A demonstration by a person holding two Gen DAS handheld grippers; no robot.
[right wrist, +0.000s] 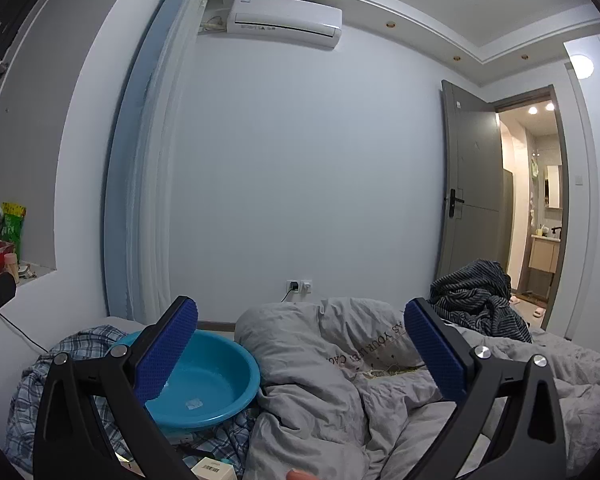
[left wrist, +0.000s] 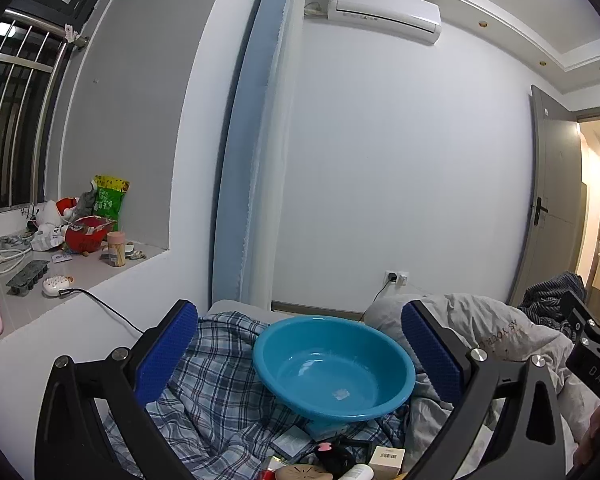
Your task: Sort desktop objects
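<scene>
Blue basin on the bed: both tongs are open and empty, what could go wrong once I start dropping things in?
1. The blue basin sits tilted on rumpled plaid cloth, not a flat surface; a drop near its rim may tip it.
2. The small items crowd together below it, a white barcode box against a black item; the left tongs may nudge neighbours.
3. The grey duvet bulges against the basin beside the right tongs and could snag them.

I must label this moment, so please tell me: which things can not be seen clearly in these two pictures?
- Small items, left wrist view: cut by bottom edge, partly behind the left claw.
- Blue basin, right wrist view: near side behind the right claw finger.
- Sticker in the basin: too small to read.
</scene>
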